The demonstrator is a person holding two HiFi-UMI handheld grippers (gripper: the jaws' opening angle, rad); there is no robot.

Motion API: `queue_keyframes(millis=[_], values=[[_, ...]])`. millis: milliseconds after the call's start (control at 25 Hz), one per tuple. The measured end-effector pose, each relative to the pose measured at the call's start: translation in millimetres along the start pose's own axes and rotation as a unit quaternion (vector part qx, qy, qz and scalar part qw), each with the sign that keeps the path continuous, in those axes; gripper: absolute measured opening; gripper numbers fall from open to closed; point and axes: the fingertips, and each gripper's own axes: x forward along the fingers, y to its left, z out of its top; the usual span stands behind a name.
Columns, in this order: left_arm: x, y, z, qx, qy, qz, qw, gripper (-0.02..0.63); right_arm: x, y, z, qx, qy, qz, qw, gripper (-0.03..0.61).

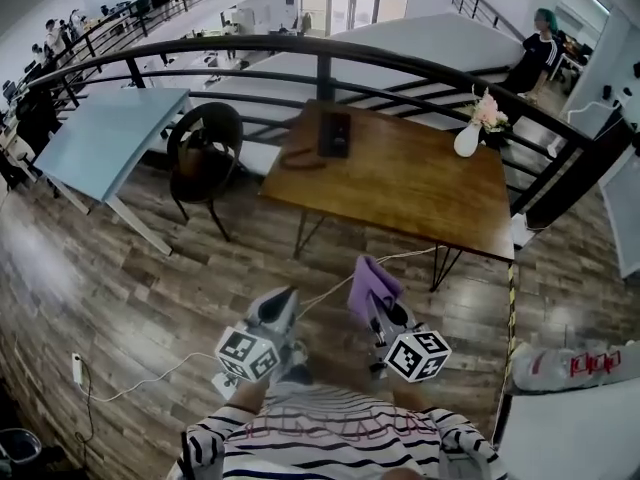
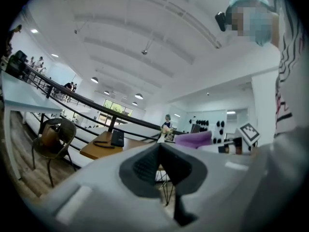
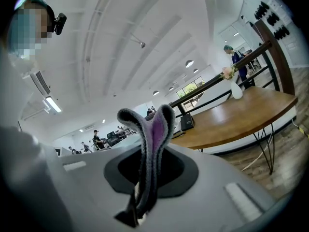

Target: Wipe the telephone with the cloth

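— Left gripper [image 1: 284, 298]?
— Pressed together, nothing between, held short of the table [image 1: 420, 183], over the floor [image 1: 150, 298].
— Right gripper [image 1: 378, 306]?
— Clamped on the purple cloth [image 1: 370, 278], folded upward from the tips, also short of the table's near edge.
— Telephone [image 1: 334, 134]?
— Lying flat on the table, toward its far left corner, well apart from the cloth.
— Vase [image 1: 467, 140]?
— Standing at the table's far right corner, with flowers [image 1: 489, 113].

text: none can be read | numbers: none | black-and-white square patterns are carried by the left cube [image 1: 248, 354] and the right cube [image 1: 417, 354] at 6 o'clock (codes, not letters) | red print is seen on a white package [image 1: 575, 365] at 4 o'clock, too blurred to be read
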Motion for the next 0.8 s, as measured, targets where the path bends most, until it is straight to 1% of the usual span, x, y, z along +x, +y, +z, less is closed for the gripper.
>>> queue_keyframes(millis=[280, 440, 600, 800], values=[[59.3, 81.7, 35.3, 0.006, 0.006, -0.029, 0.9996, 0.0, 91.8, -13.0, 32.1, 0.003, -0.015, -0.021, 1.0, 0.035], [86.5, 120.5, 47.1, 0.006, 0.011, -0.044, 0.999, 0.0, 131.0, -21.3, 44.3, 0.004, -0.022, -0.036, 0.999, 0.035], [111.3, 150.4, 50.8, -0.002, 0.015, -0.049, 0.9987, 0.0, 158.1, -33.6, 53.5, 0.011, -0.028, -0.05, 0.998, 0.035], [142.7, 169.1, 45.3, -0.018, 0.02, -0.048, 0.9985, 0.0, 178.2, -59.0, 64.2, 0.015, -0.022, -0.062, 0.998, 0.035]])
